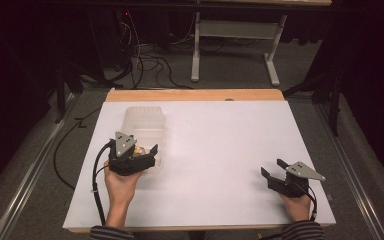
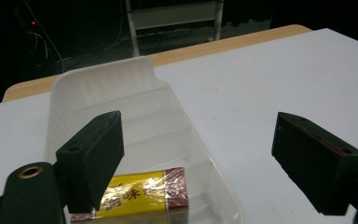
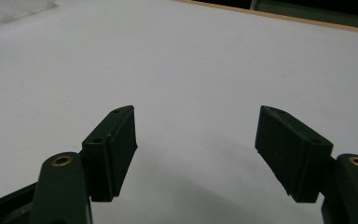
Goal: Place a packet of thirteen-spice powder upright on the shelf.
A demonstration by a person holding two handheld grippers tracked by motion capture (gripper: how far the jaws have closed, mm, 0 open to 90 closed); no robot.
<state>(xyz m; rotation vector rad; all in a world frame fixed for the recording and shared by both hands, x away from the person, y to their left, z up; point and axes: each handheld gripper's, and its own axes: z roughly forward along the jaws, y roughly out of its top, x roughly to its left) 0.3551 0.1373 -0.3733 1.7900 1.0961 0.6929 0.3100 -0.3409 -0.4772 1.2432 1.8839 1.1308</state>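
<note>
A clear plastic container [image 1: 145, 125] with ribbed compartments lies on the left of the white table. Its near compartment holds a yellow and dark red packet [image 2: 140, 193] with printed characters. My left gripper [image 1: 136, 150] hovers open over the container's near end, one jaw above the tray [image 2: 121, 93] and the other out over bare table. My right gripper [image 1: 272, 167] rests low at the table's front right, open, with nothing between its jaws [image 3: 196, 149].
The white sheet [image 1: 220, 150] covers a wooden table whose far edge [image 1: 195, 95] shows bare wood. Behind it stand a grey metal frame [image 1: 235, 45] and loose cables [image 1: 150, 62] on the dark floor. A black cable [image 1: 97, 190] trails from my left gripper.
</note>
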